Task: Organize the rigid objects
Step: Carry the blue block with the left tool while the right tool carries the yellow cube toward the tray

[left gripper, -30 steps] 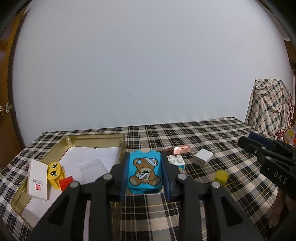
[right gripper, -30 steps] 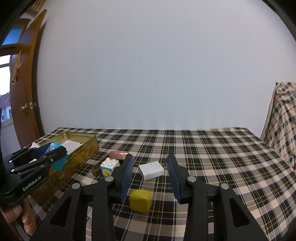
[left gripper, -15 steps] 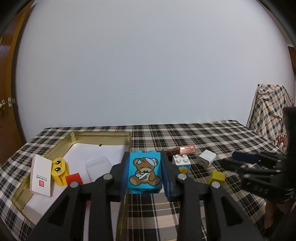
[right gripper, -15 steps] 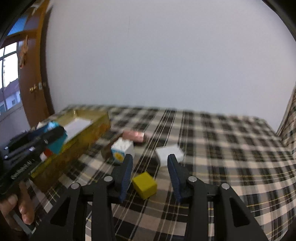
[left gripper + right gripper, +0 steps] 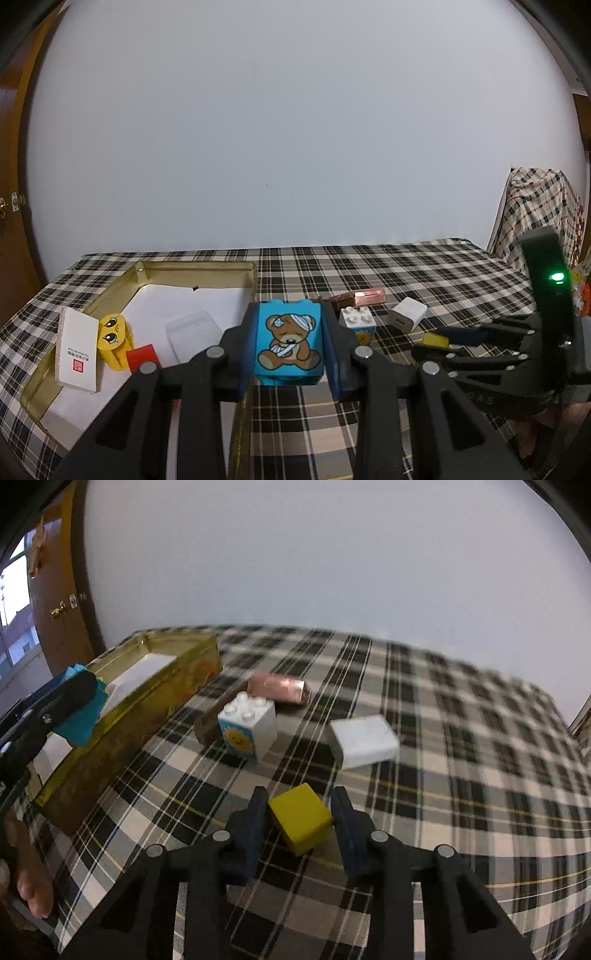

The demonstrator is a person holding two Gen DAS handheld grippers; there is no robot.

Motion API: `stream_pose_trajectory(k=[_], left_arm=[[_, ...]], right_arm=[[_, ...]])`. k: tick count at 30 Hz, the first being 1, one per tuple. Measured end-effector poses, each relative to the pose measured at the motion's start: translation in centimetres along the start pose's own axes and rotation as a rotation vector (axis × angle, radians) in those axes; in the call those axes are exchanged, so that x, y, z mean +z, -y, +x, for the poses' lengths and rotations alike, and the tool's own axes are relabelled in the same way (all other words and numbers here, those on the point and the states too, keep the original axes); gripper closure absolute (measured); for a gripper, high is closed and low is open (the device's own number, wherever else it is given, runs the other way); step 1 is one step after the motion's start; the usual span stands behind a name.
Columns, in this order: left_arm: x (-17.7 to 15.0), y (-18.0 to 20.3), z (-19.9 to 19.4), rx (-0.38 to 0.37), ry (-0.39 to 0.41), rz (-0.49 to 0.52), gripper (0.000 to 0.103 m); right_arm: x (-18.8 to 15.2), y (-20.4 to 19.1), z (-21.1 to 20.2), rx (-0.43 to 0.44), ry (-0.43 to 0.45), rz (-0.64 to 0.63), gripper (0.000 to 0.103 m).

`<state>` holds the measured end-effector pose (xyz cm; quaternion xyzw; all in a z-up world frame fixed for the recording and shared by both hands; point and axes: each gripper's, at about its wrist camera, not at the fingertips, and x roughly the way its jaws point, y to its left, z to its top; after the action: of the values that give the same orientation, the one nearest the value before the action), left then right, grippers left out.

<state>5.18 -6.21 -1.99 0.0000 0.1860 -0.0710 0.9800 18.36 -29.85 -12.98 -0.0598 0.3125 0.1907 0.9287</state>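
Note:
My left gripper point(image 5: 289, 347) is shut on a blue bear brick point(image 5: 289, 341) and holds it above the right wall of the gold tray point(image 5: 192, 266). It also shows at the left of the right wrist view point(image 5: 79, 705). My right gripper point(image 5: 300, 818) is open, tilted down, with its fingers on either side of a yellow cube point(image 5: 301, 823) on the checked tablecloth point(image 5: 461, 812). The left wrist view shows that gripper point(image 5: 437, 341) at the right, with the cube point(image 5: 435, 339) at its tips.
The tray holds white paper, a white box point(image 5: 75, 354), a yellow face toy point(image 5: 112, 336), a red piece point(image 5: 142, 356) and a clear box point(image 5: 192, 334). On the cloth lie a white sun brick point(image 5: 247, 731), a copper bar point(image 5: 279, 688) and a white charger point(image 5: 364, 740).
My right gripper has moved down and forward so its fingers now straddle the yellow cube. My left gripper keeps the bear brick and has shifted slightly over the tray's edge.

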Motion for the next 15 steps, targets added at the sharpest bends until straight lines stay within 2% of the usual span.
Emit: stream_pose_trajectory(k=[5, 10, 15], left_arm=[[0.0, 0.0, 0.0, 0.003, -0.001, 0.003, 0.072], [0.0, -0.5, -0.1, 0.02, -0.002, 0.001, 0.072], [0.0, -1.6, -0.3, 0.044, 0.002, -0.008, 0.072]], right_arm=[[-0.2, -0.5, -2.3, -0.022, 0.115, -0.018, 0.065], [-0.6, -0.9, -4.8, -0.011, 0.244, -0.006, 0.065], [-0.5, -1.9, -5.5, 0.006, 0.337, 0.012, 0.065]])
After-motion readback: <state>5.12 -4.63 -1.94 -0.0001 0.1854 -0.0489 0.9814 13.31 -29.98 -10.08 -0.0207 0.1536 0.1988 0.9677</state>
